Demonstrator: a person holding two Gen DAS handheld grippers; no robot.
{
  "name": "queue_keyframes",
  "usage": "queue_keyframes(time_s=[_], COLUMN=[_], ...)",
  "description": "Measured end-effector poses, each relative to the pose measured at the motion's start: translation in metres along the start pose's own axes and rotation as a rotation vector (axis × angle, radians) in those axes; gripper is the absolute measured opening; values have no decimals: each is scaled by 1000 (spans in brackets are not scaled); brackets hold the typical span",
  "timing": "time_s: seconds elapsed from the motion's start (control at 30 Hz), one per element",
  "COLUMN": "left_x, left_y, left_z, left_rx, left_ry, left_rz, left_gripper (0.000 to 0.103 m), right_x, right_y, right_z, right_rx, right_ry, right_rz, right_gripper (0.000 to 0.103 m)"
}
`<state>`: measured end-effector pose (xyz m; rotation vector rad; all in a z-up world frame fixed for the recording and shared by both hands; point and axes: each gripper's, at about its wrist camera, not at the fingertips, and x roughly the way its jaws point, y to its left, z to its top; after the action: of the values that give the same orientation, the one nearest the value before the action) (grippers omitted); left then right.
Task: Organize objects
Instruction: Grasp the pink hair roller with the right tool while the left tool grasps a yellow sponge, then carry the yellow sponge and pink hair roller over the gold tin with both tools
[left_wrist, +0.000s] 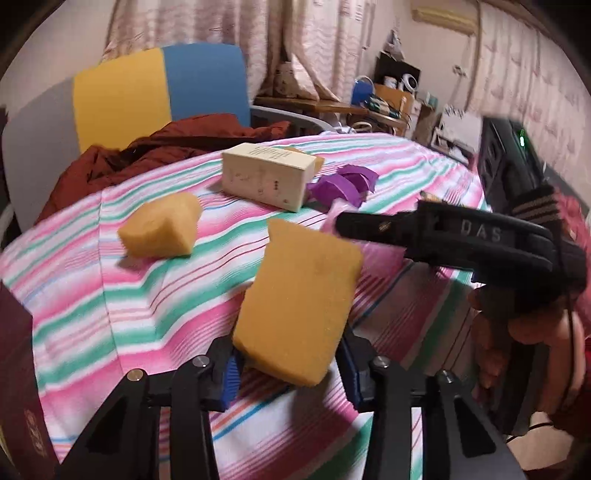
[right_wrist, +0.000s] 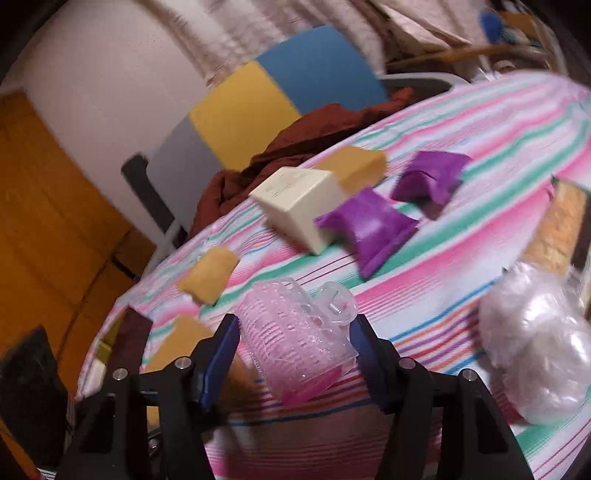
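Observation:
My left gripper (left_wrist: 288, 363) is shut on a yellow sponge (left_wrist: 299, 302) and holds it above the striped cloth (left_wrist: 110, 295). My right gripper (right_wrist: 293, 354) is shut on a clear pink plastic clip box (right_wrist: 295, 339); its black body (left_wrist: 461, 240) shows in the left wrist view at right. Another yellow sponge (left_wrist: 160, 230) lies on the cloth. A cream box (left_wrist: 266, 175) lies further back, with a third sponge (right_wrist: 356, 168) behind it. Two purple pouches (right_wrist: 369, 225) (right_wrist: 430, 175) lie beside the box.
A crumpled clear plastic bag (right_wrist: 539, 343) sits at right. A dark red book (left_wrist: 18, 387) stands at the left edge. A maroon garment (left_wrist: 147, 147) hangs on a yellow, blue and grey chair (left_wrist: 159, 85) behind the table. Cluttered shelves (left_wrist: 391, 96) are far back.

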<state>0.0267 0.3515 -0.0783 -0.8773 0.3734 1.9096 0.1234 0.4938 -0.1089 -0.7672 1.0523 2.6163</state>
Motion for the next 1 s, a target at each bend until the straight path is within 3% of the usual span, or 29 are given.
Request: queue_keyframes(time_s=[0.1, 0.37, 0.6, 0.7, 1.0], left_x=[-4, -16, -32, -36, -81], left_y=[8, 10, 14, 15, 1], left_z=[-5, -22, -41, -46, -57], left_rx=[-47, -109, -165, -189, -166], left_ry=[-7, -40, -78, -66, -116], left_rz=[-14, 32, 55, 63, 39], left_gripper=[42, 40, 40, 40, 40], right_x=[-1, -4, -14, -14, -12], right_y=[-5, -4, 35, 41, 57], right_z=[2, 0, -11, -15, -30], right_rx=[19, -2, -198, -214, -198], right_ry=[-7, -32, -61, -63, -8], right_rz=[12, 4, -26, -36, -46], right_gripper=[62, 62, 62, 62, 62])
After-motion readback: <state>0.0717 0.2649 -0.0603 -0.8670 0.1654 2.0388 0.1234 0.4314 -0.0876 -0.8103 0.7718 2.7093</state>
